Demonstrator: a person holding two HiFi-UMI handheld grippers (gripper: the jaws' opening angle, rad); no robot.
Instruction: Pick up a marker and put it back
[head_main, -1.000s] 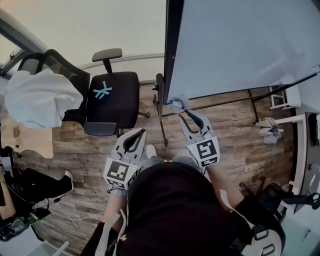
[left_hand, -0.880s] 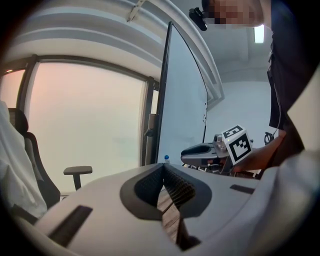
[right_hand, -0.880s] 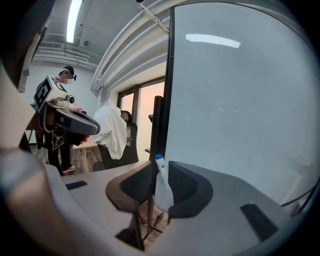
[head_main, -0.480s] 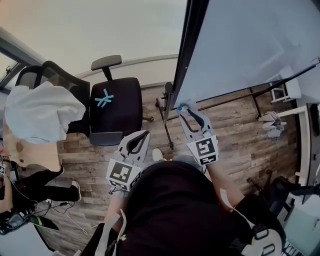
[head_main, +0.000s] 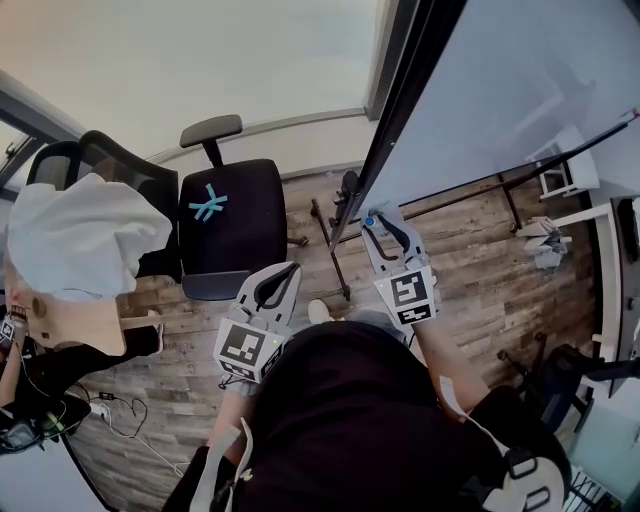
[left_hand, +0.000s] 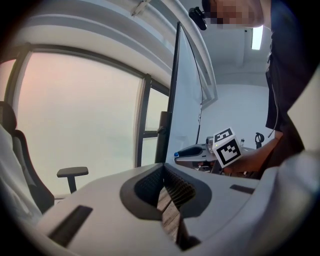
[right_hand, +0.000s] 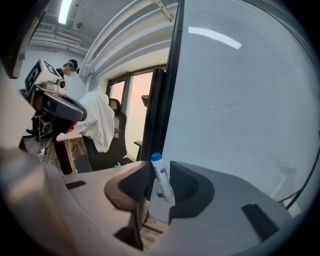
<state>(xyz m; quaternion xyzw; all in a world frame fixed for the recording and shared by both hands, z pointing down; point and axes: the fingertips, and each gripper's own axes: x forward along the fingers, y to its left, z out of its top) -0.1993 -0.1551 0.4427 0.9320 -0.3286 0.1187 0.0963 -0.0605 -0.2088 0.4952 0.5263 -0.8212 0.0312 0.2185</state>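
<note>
Right tool (right_hand: 160, 184) clamped on a marker (right_hand: 161, 189): white barrel pinched between the two ribbed pads, standing nearly upright, blue cap poking up past the jaw tips. Label print on the barrel too small to read. Marker held in the air, just beside the black side frame of a whiteboard (right_hand: 240, 100); cannot tell if the cap touches the frame. In the head view the blue cap shows at the tip of this tool, right against the lower corner of the board's dark edge. Left tool (left_hand: 167, 192) has its jaws brought together, pads meeting at the tips, nothing held; only a thin wedge of wooden floor (head_main: 470, 250) shows through lower down. It sits lower and nearer the body than the right one, pointing toward a black office chair (head_main: 232, 205) with a light blue cross of tape on the seat. Second chair to the left, draped with a white cloth (head_main: 80, 230). Board stand's black legs rest on the floor between chair and right tool. Person's dark top (head_main: 340, 420) fills the bottom of the head view.
</note>
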